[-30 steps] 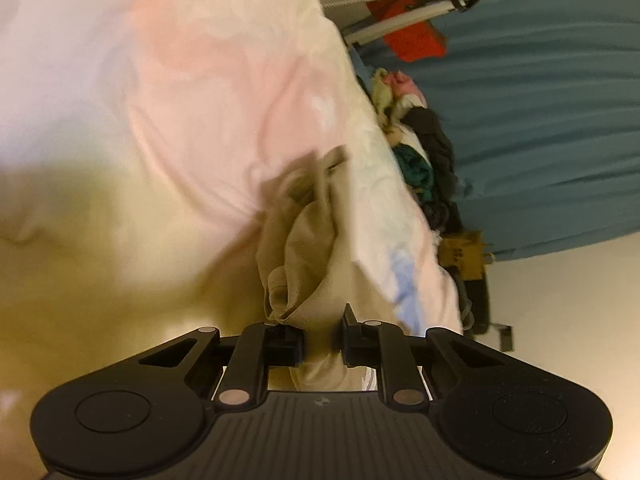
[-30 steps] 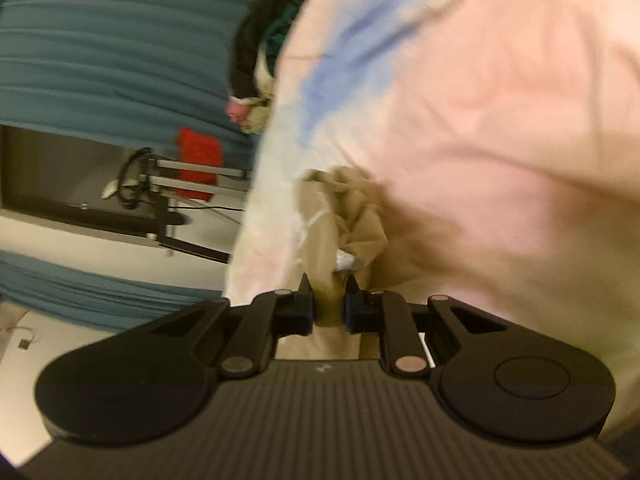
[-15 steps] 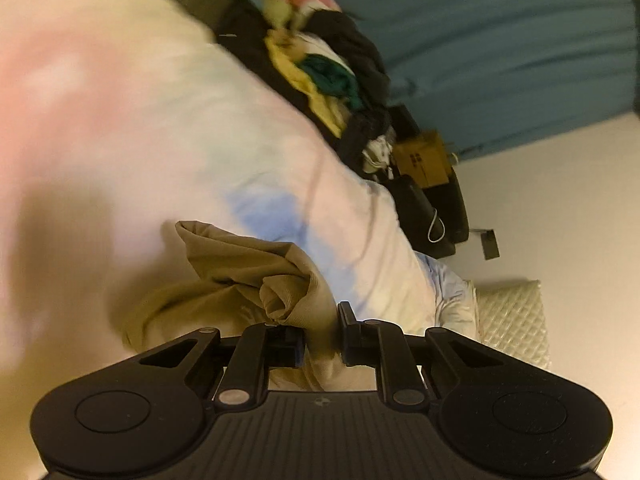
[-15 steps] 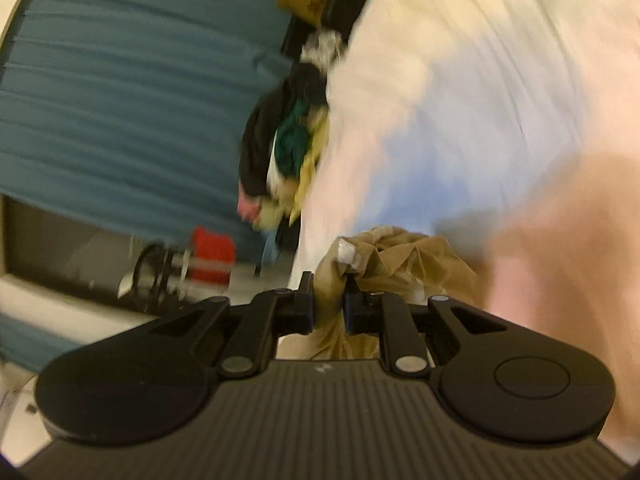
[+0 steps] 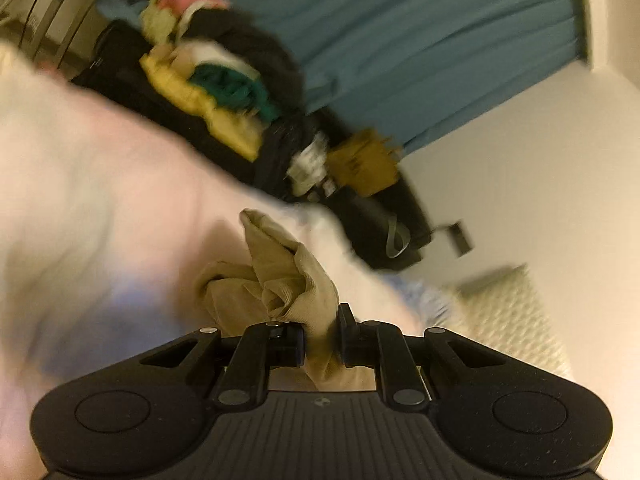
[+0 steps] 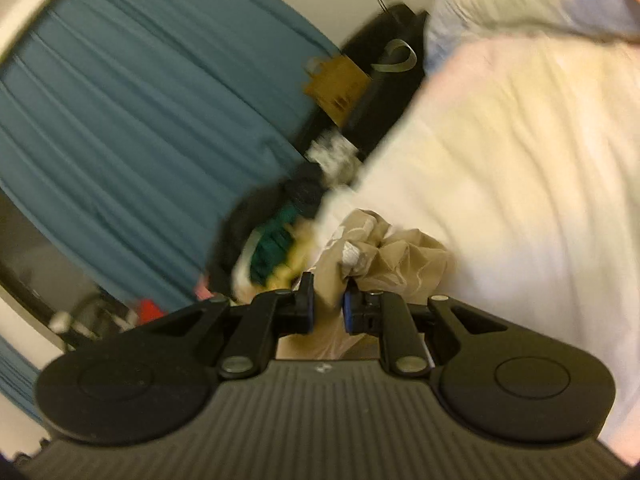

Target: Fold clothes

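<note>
A tan garment (image 5: 288,276) is bunched up over the pastel bedsheet (image 5: 92,184). My left gripper (image 5: 320,336) is shut on a fold of it, and the cloth rises crumpled in front of the jaws. My right gripper (image 6: 329,304) is shut on another part of the same tan garment (image 6: 384,256), where a small white label shows. Both views are blurred by motion. The rest of the garment hangs below the grippers, out of sight.
A pile of mixed clothes (image 5: 216,80) lies at the bed's far side and also shows in the right wrist view (image 6: 276,240). A blue curtain (image 5: 420,40) hangs behind it. A brown paper bag (image 5: 364,164) sits on dark luggage. A quilted pillow (image 5: 508,312) is at right.
Both grippers have swung along the bed with the tan garment still clamped. The views now face the clothes pile, curtain and wall rather than the sheet.
</note>
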A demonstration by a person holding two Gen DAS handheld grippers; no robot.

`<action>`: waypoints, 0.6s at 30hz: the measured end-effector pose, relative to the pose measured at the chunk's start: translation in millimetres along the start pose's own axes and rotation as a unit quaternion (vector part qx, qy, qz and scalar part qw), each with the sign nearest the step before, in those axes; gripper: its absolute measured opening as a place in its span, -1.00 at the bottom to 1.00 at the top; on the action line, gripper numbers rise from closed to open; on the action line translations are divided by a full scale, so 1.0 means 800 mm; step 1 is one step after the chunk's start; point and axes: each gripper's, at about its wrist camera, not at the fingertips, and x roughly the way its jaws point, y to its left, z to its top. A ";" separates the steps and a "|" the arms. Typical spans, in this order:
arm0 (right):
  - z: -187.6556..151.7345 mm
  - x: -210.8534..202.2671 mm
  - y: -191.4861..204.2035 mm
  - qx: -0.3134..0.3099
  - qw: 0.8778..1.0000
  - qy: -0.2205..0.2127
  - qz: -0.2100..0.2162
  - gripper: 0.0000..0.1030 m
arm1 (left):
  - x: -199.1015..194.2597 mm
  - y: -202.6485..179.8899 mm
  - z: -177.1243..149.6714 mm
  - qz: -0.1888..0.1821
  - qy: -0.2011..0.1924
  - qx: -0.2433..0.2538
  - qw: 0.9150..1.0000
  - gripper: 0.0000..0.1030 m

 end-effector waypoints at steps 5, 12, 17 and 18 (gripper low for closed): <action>-0.067 -0.008 -0.064 0.012 0.999 0.035 -0.029 -0.67 | -0.004 0.072 -0.059 0.029 0.041 0.037 0.998 -0.69; -0.113 -0.024 -0.091 0.026 0.992 0.094 -0.083 -0.65 | -0.024 0.070 -0.103 0.100 0.063 0.143 0.983 -0.38; -0.098 -0.065 -0.047 -0.024 0.988 0.116 -0.104 -0.65 | -0.071 0.012 -0.108 0.121 0.062 0.212 0.968 0.13; -0.096 -0.078 -0.036 -0.035 0.988 0.113 -0.099 -0.65 | -0.085 -0.004 -0.110 0.118 0.056 0.227 0.965 0.18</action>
